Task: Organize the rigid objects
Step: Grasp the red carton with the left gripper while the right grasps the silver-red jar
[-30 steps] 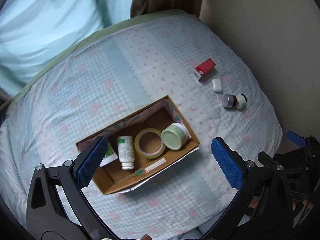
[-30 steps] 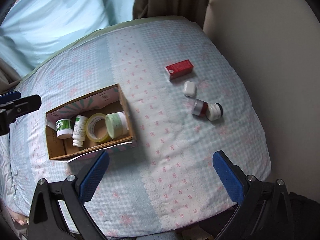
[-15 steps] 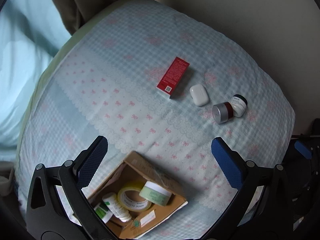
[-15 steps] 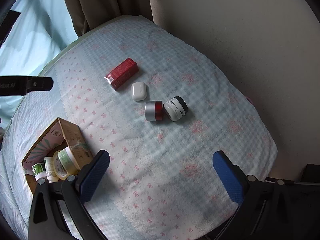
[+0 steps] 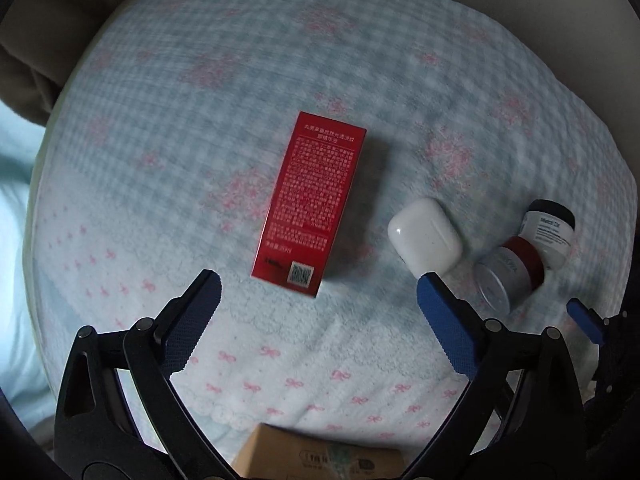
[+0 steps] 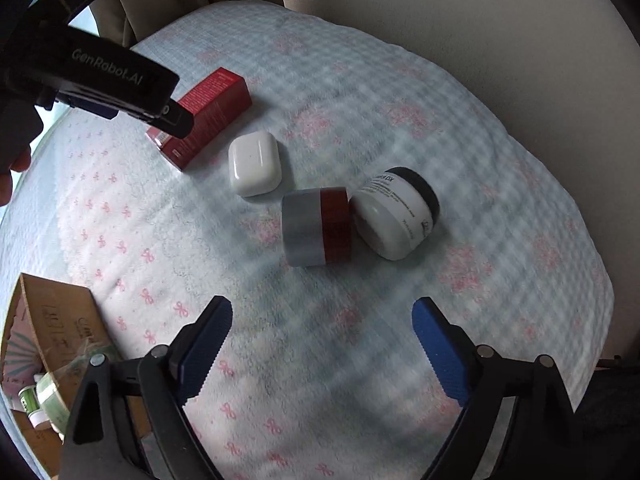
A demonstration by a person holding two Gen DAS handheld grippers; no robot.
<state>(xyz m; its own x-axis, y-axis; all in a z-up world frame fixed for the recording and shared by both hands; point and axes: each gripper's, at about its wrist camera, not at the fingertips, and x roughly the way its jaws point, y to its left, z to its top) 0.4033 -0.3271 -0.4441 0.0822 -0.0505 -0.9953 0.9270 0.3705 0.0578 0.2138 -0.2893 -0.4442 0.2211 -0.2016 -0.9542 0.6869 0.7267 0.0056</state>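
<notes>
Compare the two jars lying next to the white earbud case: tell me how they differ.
The silver-and-red jar has a silver lid end and a dark red body; the white jar is white with a black lid and printed text. The silver-and-red jar lies nearer the white earbud case; the white jar lies on its far side. The silver-and-red jar looks plain and unlabelled from here. Both lie tipped on their sides on the checked bedcover, side by side, seemingly touching.

Left wrist view: looks straight down onto the checked, bow-printed bed cover (image 5: 320, 60), close, flat red printed carton (image 5: 312, 204) just beyond the jaws. Right wrist view: steeply down, close, lying silver-and-red jar (image 6: 318, 232) beyond the jaws. Shared: carton, white rounded plastic case (image 5: 424, 236), both jars, brown cardboard box edge (image 5: 320, 460).
</notes>
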